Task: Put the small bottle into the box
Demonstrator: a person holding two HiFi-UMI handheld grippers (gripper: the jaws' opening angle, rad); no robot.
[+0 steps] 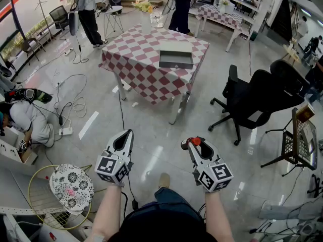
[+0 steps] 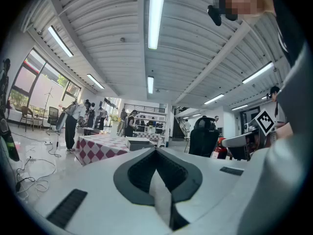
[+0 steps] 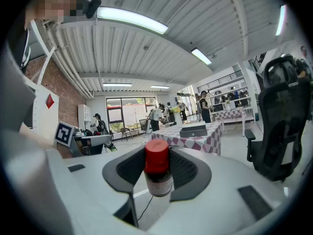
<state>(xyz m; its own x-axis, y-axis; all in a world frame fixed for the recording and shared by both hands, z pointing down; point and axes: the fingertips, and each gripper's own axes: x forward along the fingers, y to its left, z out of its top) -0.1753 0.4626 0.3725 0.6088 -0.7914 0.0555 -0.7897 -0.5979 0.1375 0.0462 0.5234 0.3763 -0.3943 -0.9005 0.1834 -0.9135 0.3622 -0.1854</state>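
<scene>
right gripper (image 3: 157,156) clamps small bottle (image 3: 158,177); left gripper (image 2: 156,152) jaws together, empty; only head view shows box (image 1: 176,60) interior.

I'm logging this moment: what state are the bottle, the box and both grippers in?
small bottle: upright, red cap on, clamped between jaws.
right gripper: shut on the small bottle.
left gripper: shut, nothing in it.
box: open-topped, resting on the checked table, bottle not yet in it.

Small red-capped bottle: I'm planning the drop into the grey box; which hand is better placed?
Right: the right tool holds the small red-capped bottle; the left tool is shut and empty. The grey rectangular box sits ahead.
</scene>
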